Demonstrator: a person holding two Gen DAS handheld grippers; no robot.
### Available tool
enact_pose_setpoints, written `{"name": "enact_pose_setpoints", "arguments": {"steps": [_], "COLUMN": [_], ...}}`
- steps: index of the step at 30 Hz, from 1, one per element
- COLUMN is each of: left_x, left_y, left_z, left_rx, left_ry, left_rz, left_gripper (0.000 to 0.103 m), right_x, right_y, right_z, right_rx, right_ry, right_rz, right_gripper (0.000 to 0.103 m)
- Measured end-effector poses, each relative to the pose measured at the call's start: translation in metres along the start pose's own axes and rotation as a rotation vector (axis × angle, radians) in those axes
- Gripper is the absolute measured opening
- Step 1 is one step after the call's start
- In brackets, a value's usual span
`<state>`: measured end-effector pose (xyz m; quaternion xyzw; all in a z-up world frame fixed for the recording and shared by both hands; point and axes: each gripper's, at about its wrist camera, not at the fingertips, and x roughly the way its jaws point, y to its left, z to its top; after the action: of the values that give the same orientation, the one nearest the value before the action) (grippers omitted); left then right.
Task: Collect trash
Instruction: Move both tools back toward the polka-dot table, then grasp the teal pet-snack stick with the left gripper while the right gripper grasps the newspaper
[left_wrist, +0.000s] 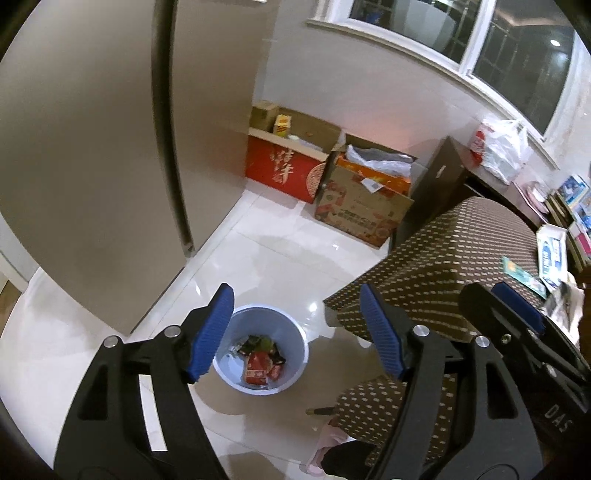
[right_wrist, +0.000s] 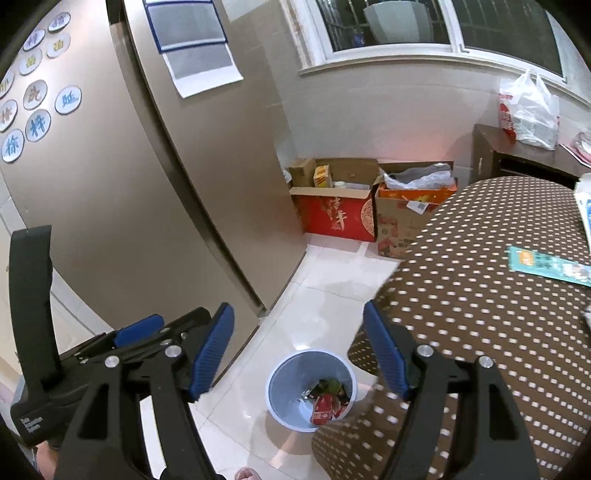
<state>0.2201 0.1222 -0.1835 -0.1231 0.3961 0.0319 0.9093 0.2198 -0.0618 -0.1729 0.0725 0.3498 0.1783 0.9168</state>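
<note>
Blue bin (left_wrist: 261, 349) is sitting on the floor below both tongs, wrappers inside; left tongs (left_wrist: 295, 334) and right tongs (right_wrist: 299, 349) are hanging open and empty, left seeming nearer.

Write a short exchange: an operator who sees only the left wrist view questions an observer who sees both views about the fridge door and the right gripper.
Operator: Is anything stuck on the fridge door?
Observer: Yes, round character magnets and sheets of paper are on the fridge.
Operator: Does the right gripper hold any trash?
Observer: No. The right gripper is open with nothing between its jaws; the blue bin on the floor shows through the gap.
</note>
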Motion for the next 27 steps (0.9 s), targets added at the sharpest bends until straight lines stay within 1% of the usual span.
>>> {"name": "enact_pose_setpoints", "arguments": {"steps": [6, 9, 16, 20, 23, 24, 27], "left_x": [-0.022, -0.029, -0.035, -0.037, -0.036, -0.036, -0.033], "left_y": [-0.050, -0.079, -0.168, -0.207, -0.230, -0.237, -0.254], "left_z": [-0.008, -0.014, -0.035, -0.044, -0.050, -0.053, -0.058], "left_rx": [0.086, 0.129, 0.274, 0.327, 0.364, 0.376, 0.401], "left_ry": [-0.017, -0.019, -0.001, 0.011, 0.020, 0.022, 0.035], "left_rz": [-0.058, -0.088, -0.183, -0.222, -0.237, -0.238, -0.242], "left_gripper": [0.072, 0.074, 0.077, 0.078, 0.079, 0.079, 0.079], "right_x": [-0.048, -0.074, -0.139, -0.172, -0.182, -0.183, -0.175], "right_y": [-0.039, -0.069, -0.154, -0.205, -0.234, -0.248, -0.271], "right_z": [-0.004, -0.010, -0.030, -0.044, -0.055, -0.060, -0.067], "right_rx": [0.046, 0.087, 0.210, 0.302, 0.372, 0.408, 0.465], "right_ry": [-0.047, -0.072, -0.141, -0.189, -0.198, -0.190, -0.164], "right_rz": [-0.050, -0.091, -0.199, -0.271, -0.314, -0.316, -0.298], "right_gripper": [0.071, 0.071, 0.072, 0.072, 0.073, 0.073, 0.073]}}
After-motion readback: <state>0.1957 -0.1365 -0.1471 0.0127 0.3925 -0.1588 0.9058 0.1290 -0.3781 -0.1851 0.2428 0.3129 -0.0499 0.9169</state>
